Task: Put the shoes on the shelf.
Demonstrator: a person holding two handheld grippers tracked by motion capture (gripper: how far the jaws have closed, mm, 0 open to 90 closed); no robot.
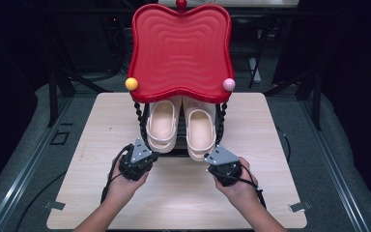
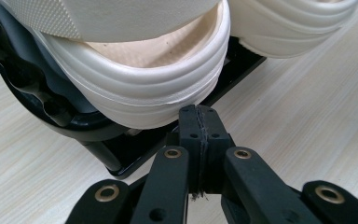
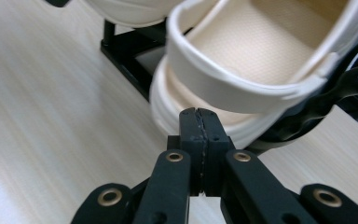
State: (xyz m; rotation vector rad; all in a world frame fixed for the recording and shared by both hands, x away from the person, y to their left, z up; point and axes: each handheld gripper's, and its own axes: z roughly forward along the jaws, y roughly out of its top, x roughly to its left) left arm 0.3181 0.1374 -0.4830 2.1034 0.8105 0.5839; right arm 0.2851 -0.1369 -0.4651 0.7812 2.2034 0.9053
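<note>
Two cream clog sandals rest side by side on a black shoe rack, heels toward me: the left sandal and the right sandal. A red wavy tray tops the rack. My left gripper is at the left sandal's heel, its jaws pressed together with nothing between them. My right gripper sits at the right sandal's heel, jaws likewise shut and empty.
The rack stands on a light wooden table. A yellow ball and a pink ball cap the tray's front corners, above black beaded posts. Dark floor and metal frames surround the table.
</note>
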